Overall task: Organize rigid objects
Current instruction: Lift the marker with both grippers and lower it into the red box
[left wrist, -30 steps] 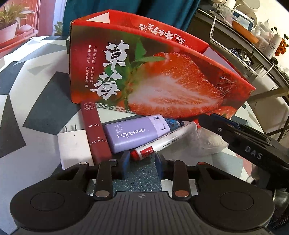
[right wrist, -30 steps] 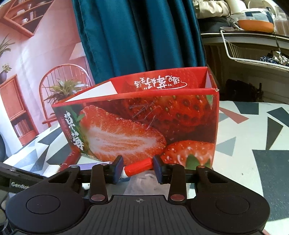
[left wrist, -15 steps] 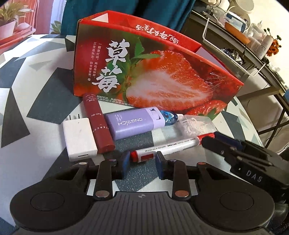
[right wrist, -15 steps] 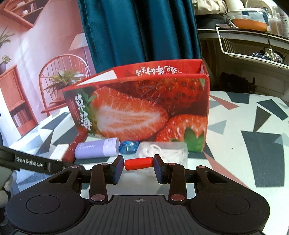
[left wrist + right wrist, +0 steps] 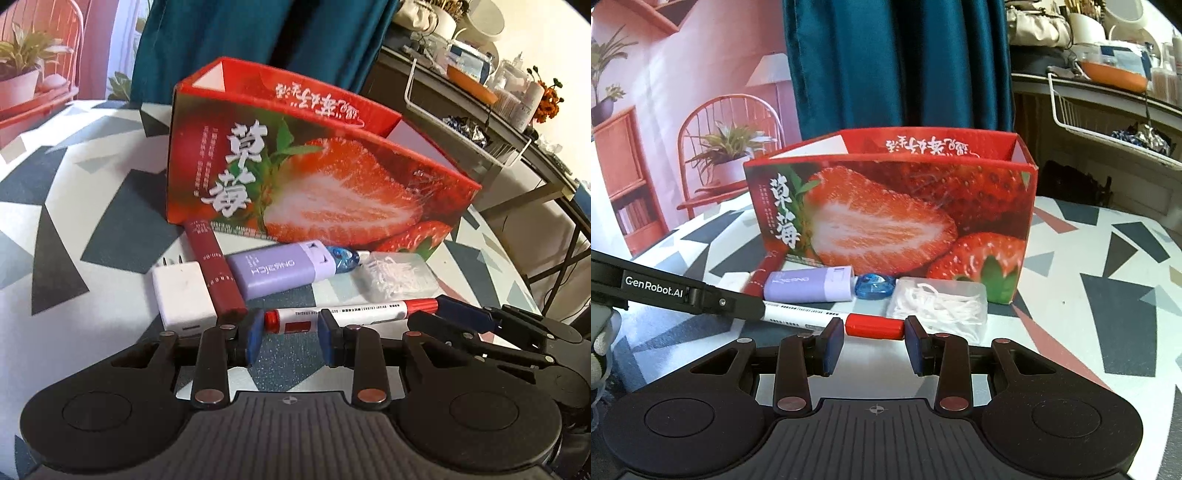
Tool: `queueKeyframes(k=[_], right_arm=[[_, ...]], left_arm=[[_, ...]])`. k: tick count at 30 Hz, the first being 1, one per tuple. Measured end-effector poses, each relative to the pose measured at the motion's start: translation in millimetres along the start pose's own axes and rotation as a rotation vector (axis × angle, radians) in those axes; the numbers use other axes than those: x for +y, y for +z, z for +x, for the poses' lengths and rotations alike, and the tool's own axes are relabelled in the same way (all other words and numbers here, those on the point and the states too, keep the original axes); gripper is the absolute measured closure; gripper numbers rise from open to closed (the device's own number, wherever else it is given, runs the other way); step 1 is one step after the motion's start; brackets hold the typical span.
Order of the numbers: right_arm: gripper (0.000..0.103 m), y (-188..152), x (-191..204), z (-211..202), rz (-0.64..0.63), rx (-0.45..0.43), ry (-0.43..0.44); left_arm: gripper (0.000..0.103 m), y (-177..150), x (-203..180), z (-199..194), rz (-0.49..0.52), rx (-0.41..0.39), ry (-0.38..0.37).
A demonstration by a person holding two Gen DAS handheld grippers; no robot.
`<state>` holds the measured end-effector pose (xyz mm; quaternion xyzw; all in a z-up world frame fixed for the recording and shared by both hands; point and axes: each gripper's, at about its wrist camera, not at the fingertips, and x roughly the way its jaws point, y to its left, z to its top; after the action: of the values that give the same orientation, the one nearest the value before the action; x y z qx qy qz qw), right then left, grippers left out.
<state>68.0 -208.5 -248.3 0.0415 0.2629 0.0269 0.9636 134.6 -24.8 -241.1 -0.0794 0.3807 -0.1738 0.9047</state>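
Right gripper (image 5: 874, 345) straddles marker's red cap (image 5: 874, 328).

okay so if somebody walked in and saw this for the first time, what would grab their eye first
The tall red strawberry box at the middle of the patterned table dominates. In front of it lies a row of small items, nearest a red-capped marker, with the left hand-held gripper and right hand-held gripper open at either end.

Bright daylight — sharp, fisheye-warped edges
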Motion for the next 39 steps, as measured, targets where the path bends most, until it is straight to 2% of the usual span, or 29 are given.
queueKeyframes(k=[10,15,27,31,35,39], right_arm=[[0.069,7.9,8.7,-11.0,-0.027,-0.029,-0.014],[0.069,17.1,14.2,-16.6,-0.068,-0.068,-0.030],[0.070,69.9,31.1,-19.2,-0.228,-0.233,-0.105],[0.070,87.3,29.9,-13.0,-0.233,-0.260,-0.114],[0.070,104.3,23.8,-4.3,-0.229,-0.271,-0.116],[0.070,119.0,17.7,13.2,-0.224,-0.255,-0.122]], left_arm=[[0.070,2.7,-1.8,-14.8,0.012,-0.058,-0.010],[0.070,12.5,-5.5,-26.2,0.038,-0.124,-0.008],[0.070,53.7,-9.8,-48.9,0.040,-0.273,-0.002],[0.070,70.2,-15.0,-51.8,0.042,-0.317,0.006],[0.070,89.4,-16.1,-45.7,0.038,-0.323,-0.001],[0.070,113.7,-12.5,-29.5,0.032,-0.297,-0.010]])
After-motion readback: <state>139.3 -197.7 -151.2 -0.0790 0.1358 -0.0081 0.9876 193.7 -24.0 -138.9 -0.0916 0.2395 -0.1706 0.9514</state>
